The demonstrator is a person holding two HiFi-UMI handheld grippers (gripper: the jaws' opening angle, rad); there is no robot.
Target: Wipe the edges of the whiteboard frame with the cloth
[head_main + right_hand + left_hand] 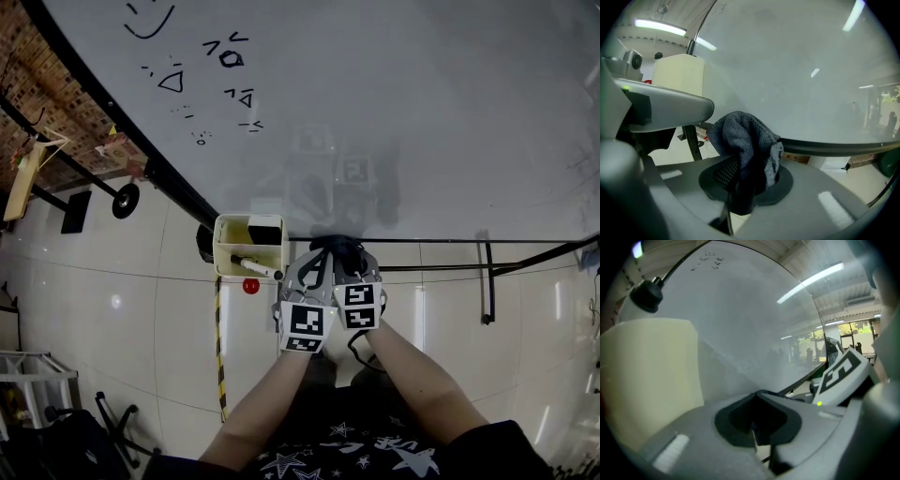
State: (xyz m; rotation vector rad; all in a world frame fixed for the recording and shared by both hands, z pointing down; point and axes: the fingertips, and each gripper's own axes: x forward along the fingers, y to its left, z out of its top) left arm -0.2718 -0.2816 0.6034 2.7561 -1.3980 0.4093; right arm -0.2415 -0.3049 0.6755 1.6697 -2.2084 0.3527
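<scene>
Where the right gripper (pixel 739 190) clamps the cloth (pixel 746 140), folds hide its tips.

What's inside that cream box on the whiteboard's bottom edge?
The cream box holds a dark block, likely an eraser, and a white marker. Anything beneath them is covered.
</scene>
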